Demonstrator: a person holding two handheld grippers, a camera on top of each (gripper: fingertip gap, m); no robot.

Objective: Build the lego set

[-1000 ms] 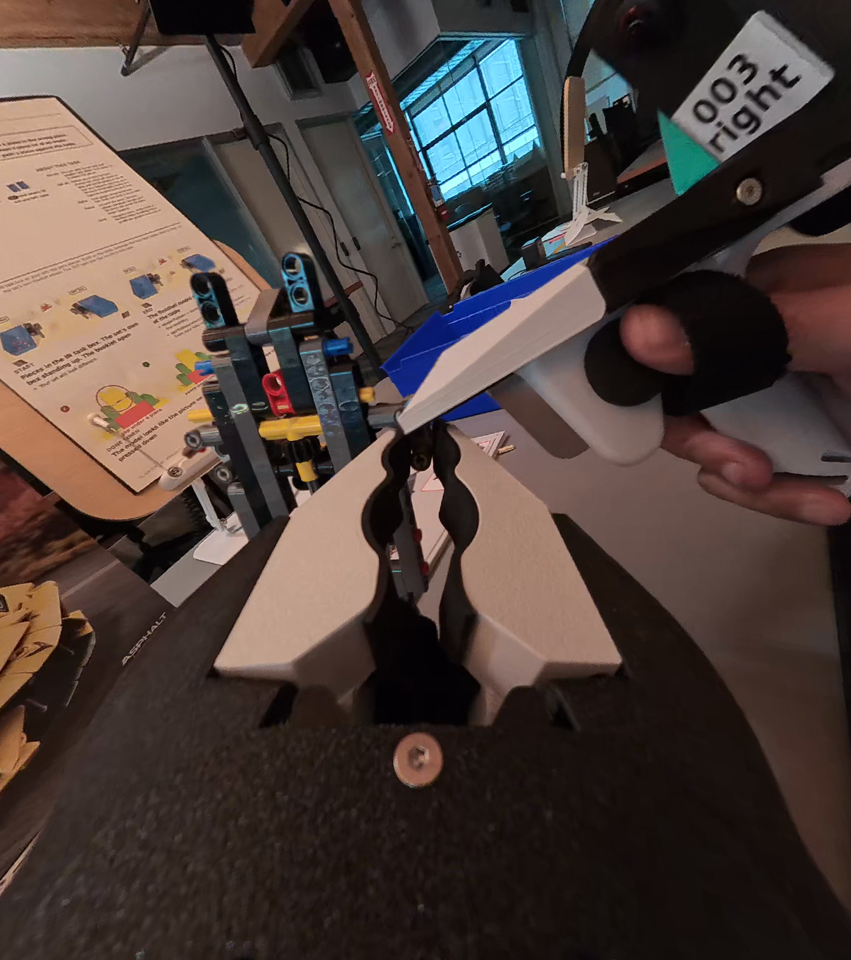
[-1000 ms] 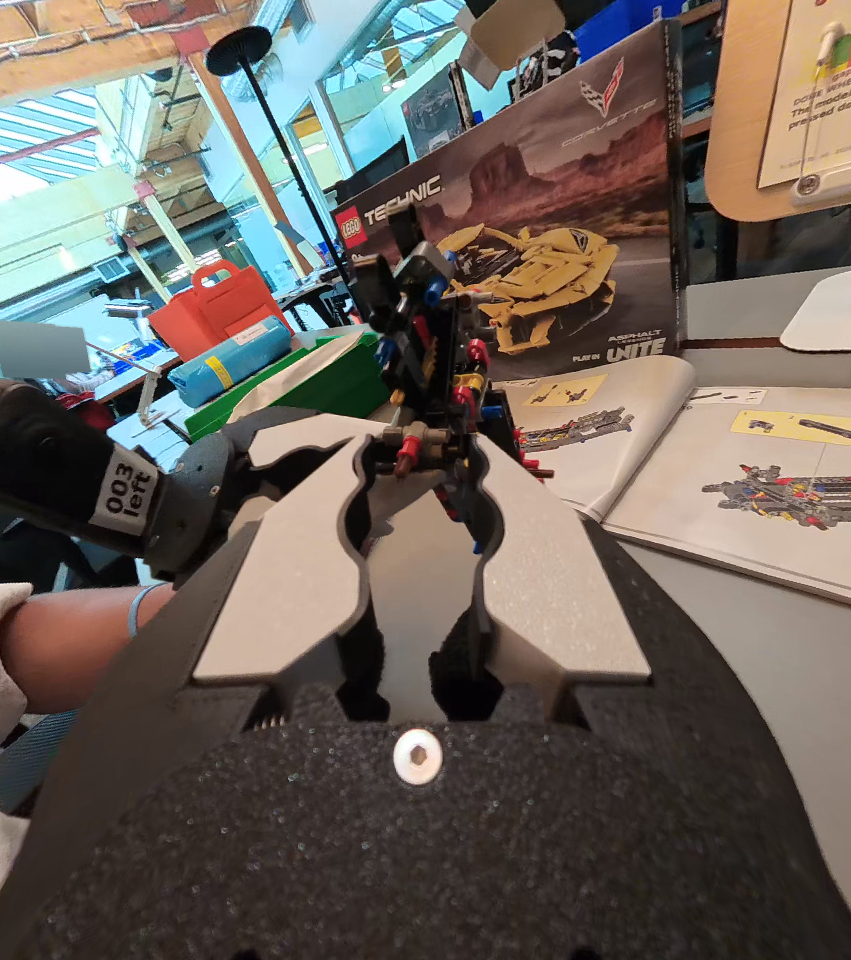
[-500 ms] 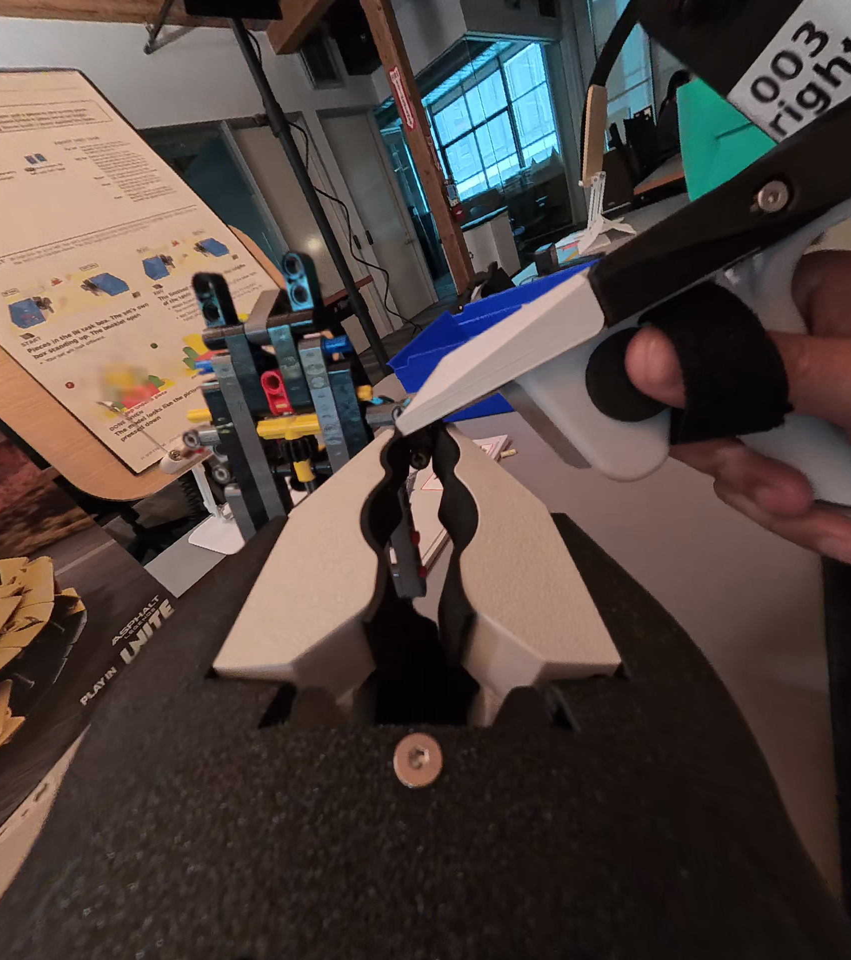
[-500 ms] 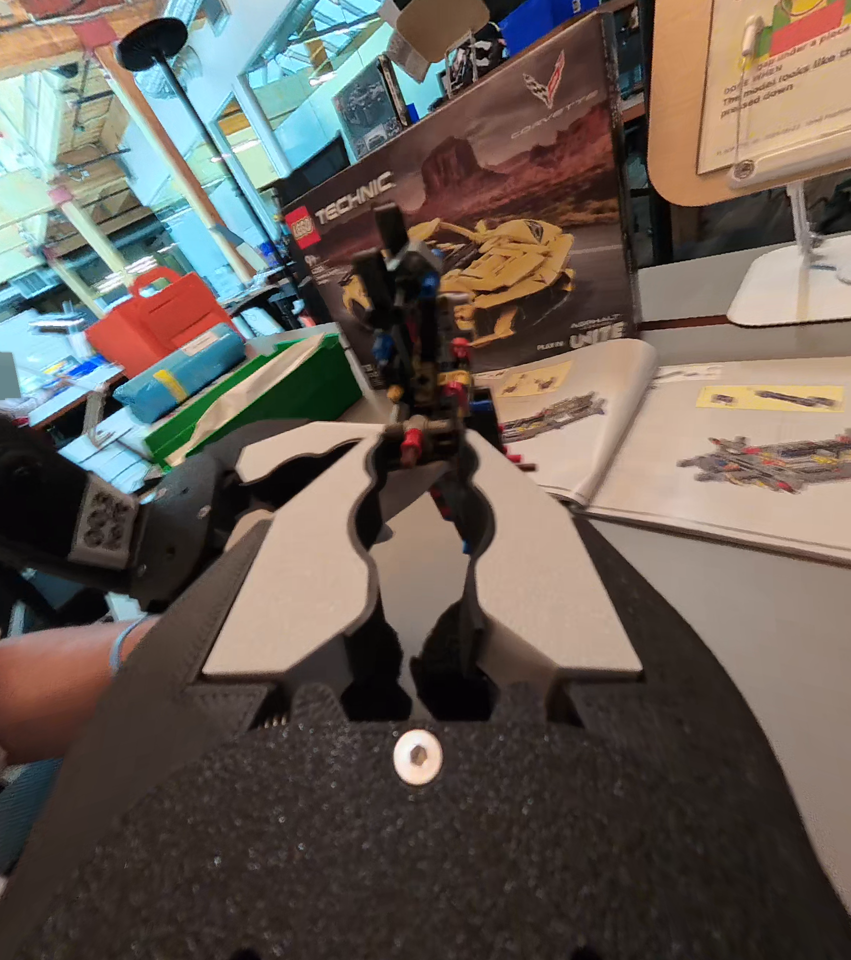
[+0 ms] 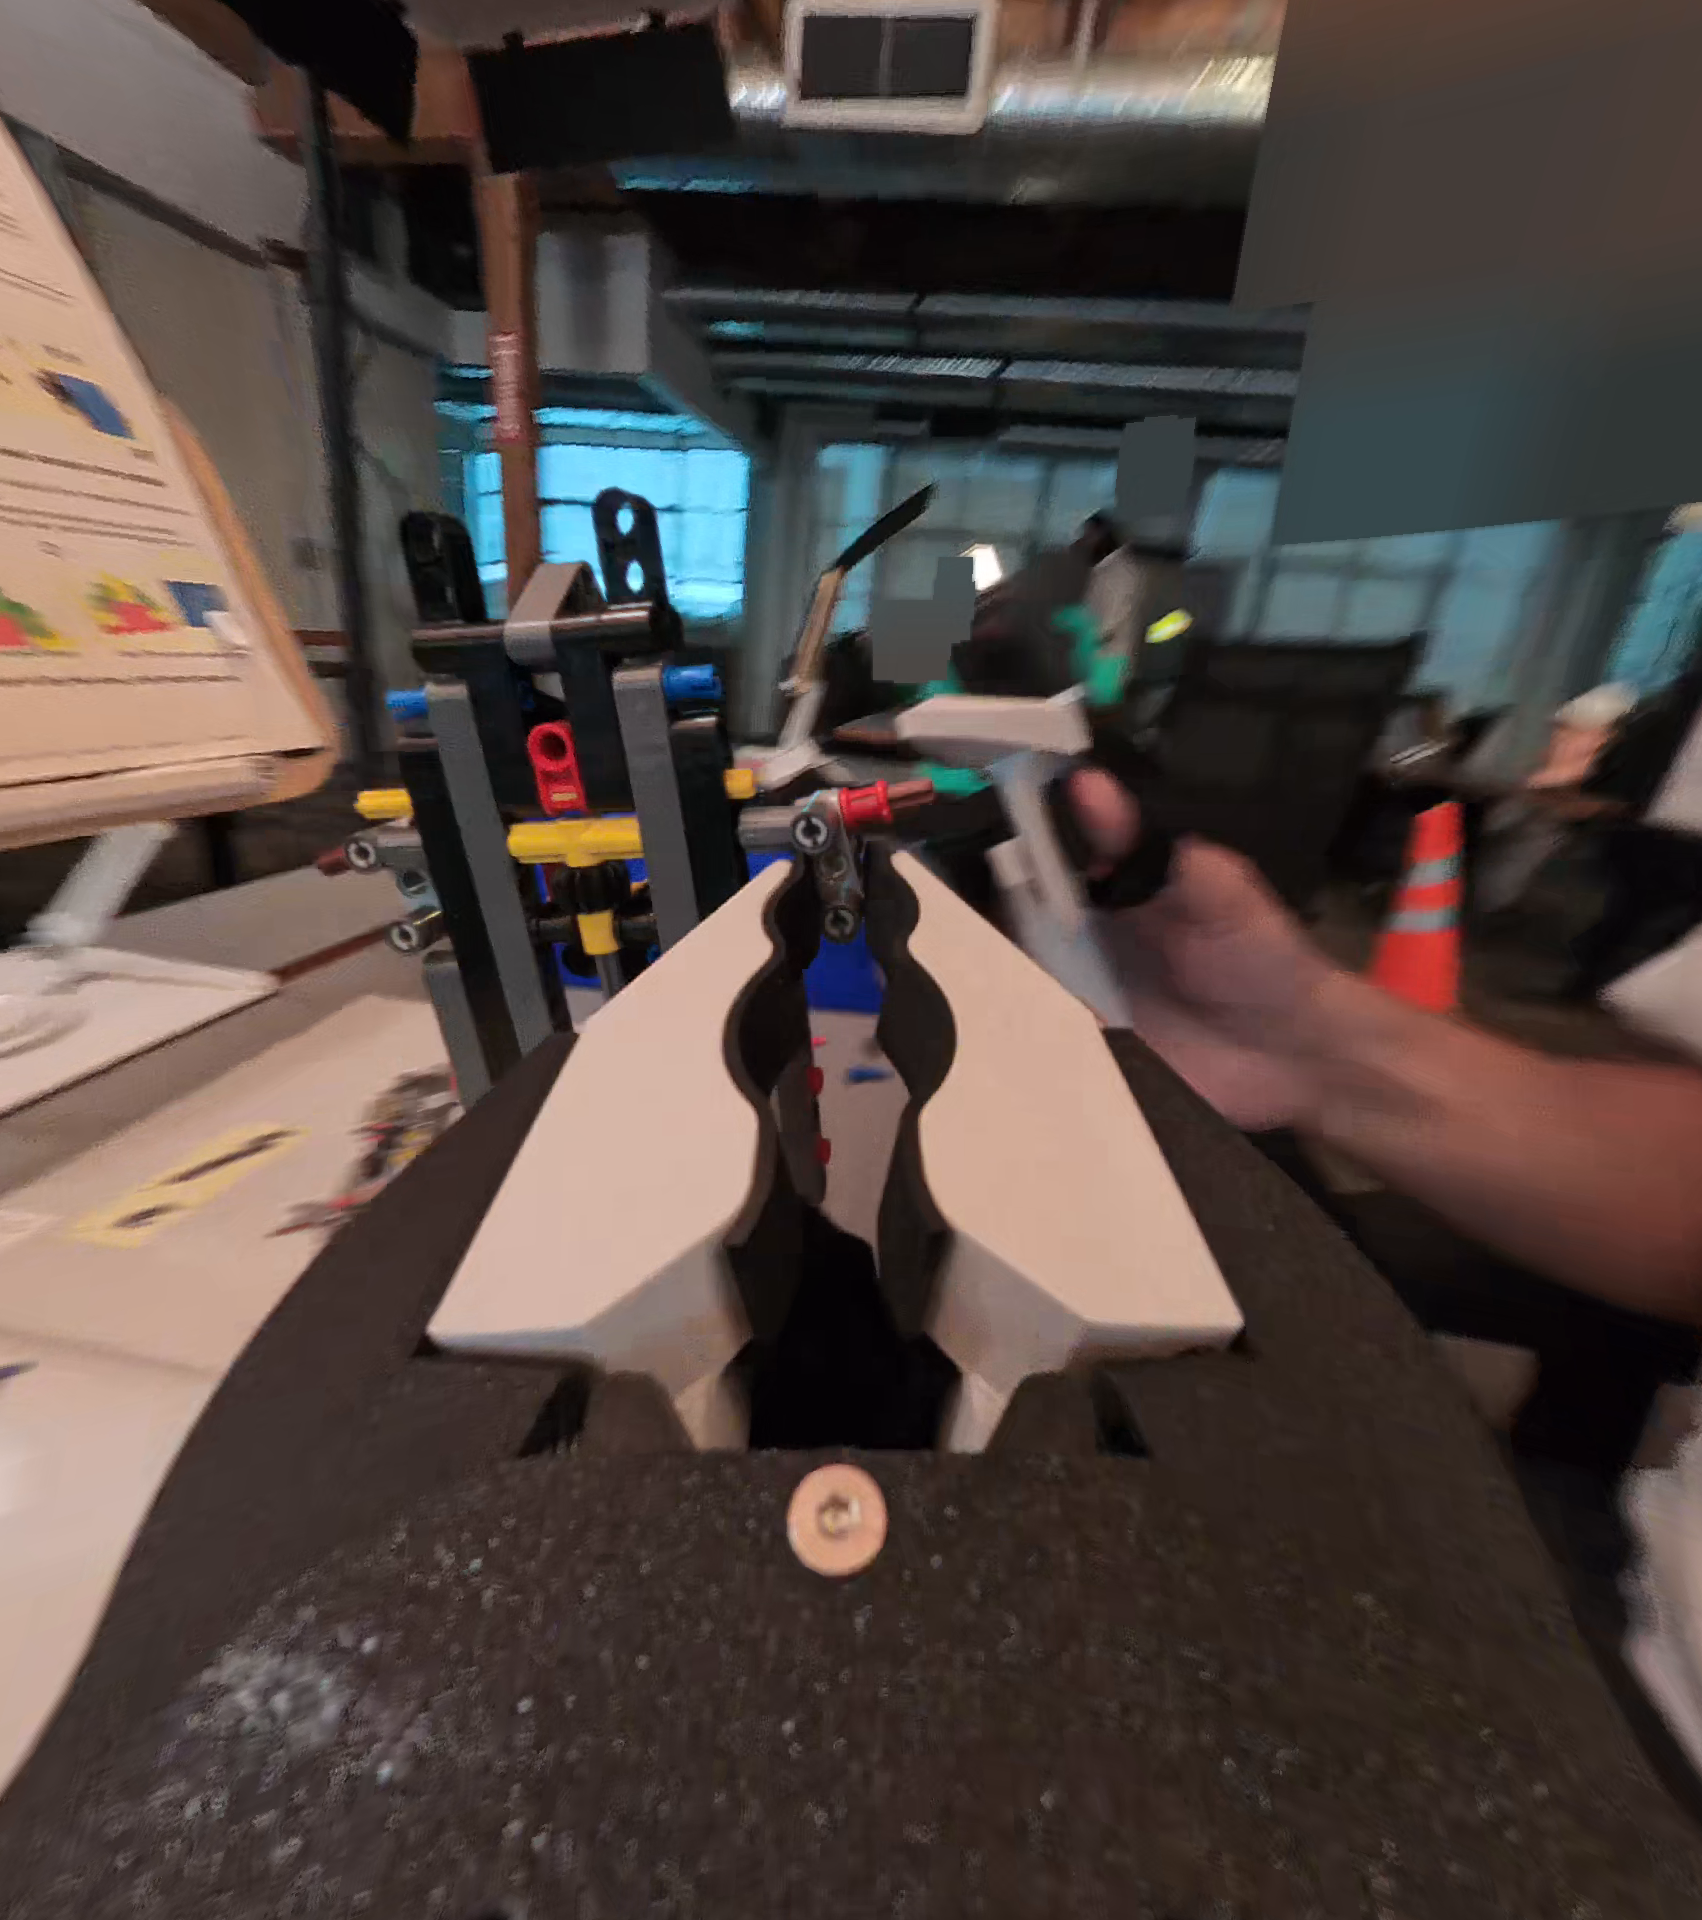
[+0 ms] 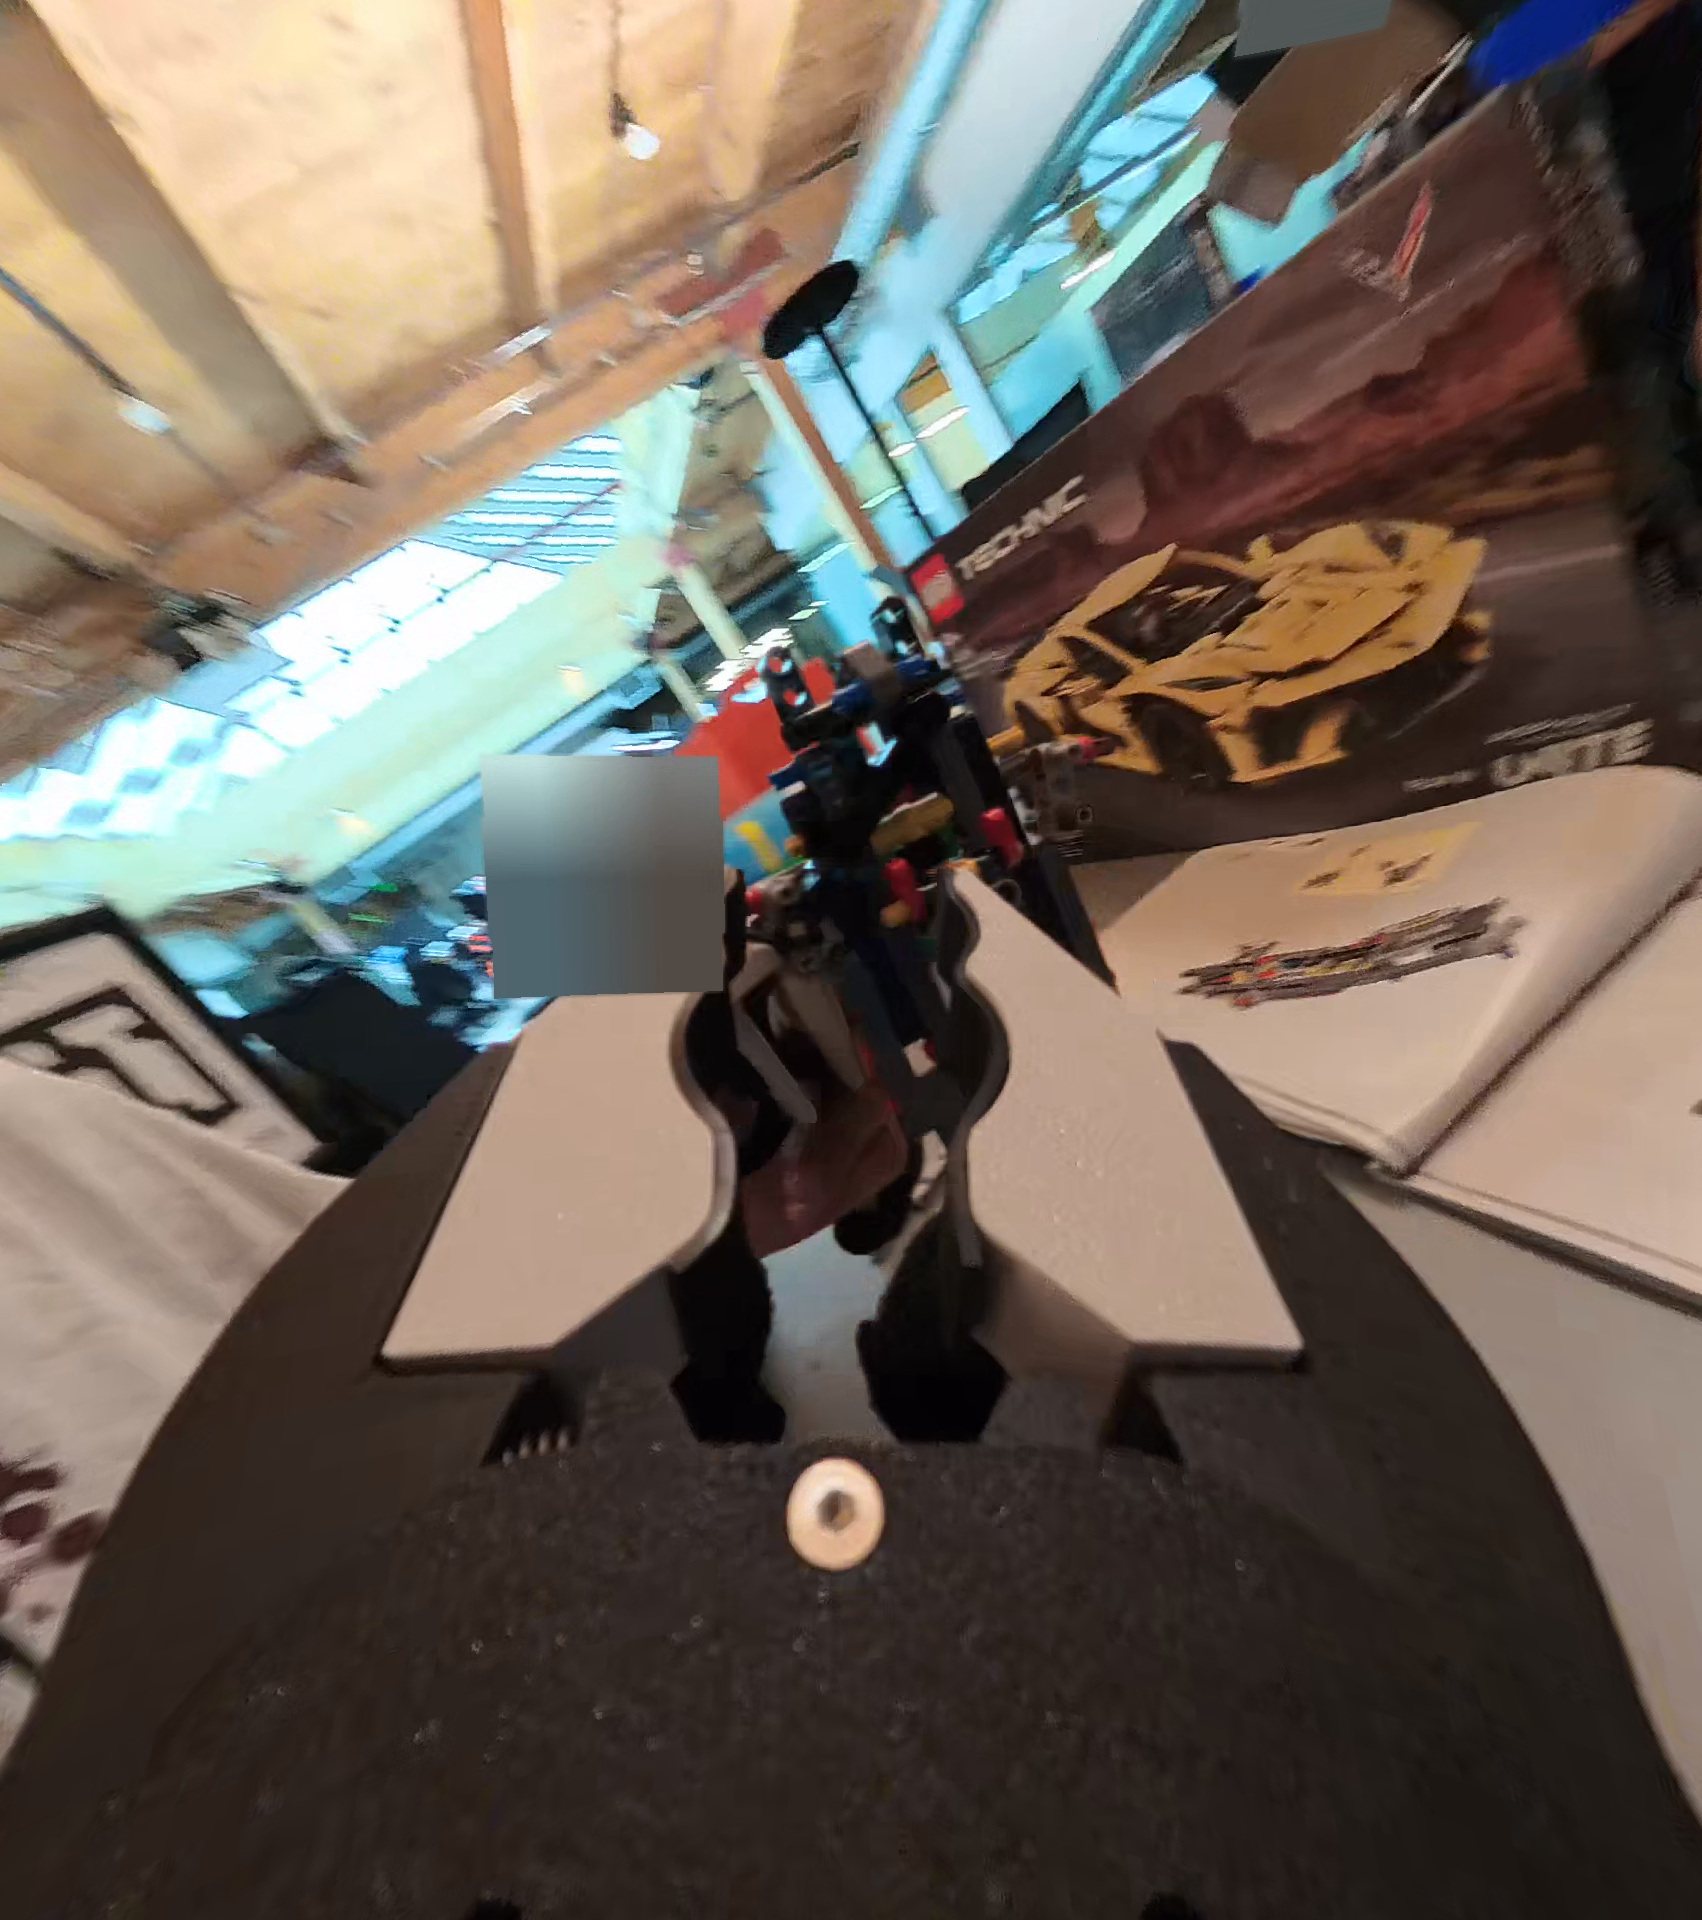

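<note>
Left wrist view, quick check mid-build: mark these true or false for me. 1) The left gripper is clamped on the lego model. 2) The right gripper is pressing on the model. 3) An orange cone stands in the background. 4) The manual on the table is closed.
1) True: the left gripper is shut on the lego model, pinching a grey piece at its edge.
2) False: the right gripper hangs apart from the model, jaws open, nothing between them.
3) True: the orange cone stands far right.
4) False: the manual lies open beside the box.
</note>
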